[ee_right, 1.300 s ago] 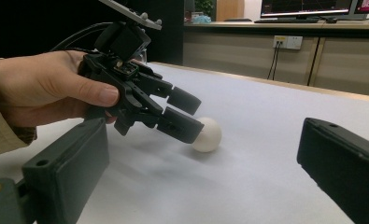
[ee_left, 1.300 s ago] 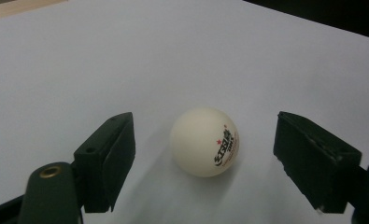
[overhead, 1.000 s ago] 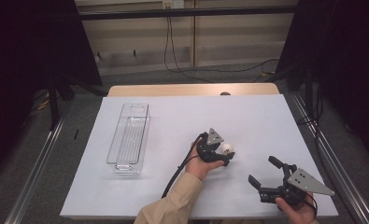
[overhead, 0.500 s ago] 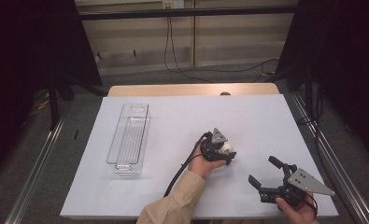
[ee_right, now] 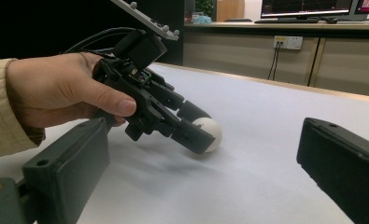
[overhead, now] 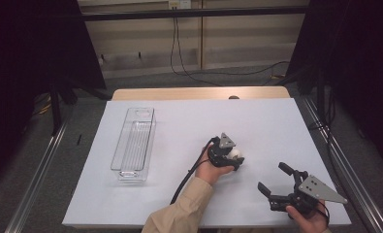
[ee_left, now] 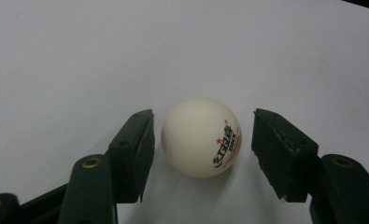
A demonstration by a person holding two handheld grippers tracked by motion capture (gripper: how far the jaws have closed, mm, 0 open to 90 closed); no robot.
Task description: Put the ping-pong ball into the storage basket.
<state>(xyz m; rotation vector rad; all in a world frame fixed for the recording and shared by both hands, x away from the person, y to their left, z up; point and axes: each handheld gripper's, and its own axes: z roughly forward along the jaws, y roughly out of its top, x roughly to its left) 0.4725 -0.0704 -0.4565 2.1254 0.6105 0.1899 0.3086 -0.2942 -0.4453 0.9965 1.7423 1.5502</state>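
Ball: a smooth, matte white table-tennis ball with a red star and dark print, resting on the table's white sheet.
Left gripper: black blocky jaws closing in, flanking the ball, narrow gaps either side.
Right gripper: jaws wide apart, empty.
Bin: clear ribbed plastic tray, well left.

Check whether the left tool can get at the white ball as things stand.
Probably yes. The left tool already straddles the white ball on the white table, its jaws having just been closing, with slim gaps on both sides. Nothing stands between pads and ball; the right tool sits well aside.
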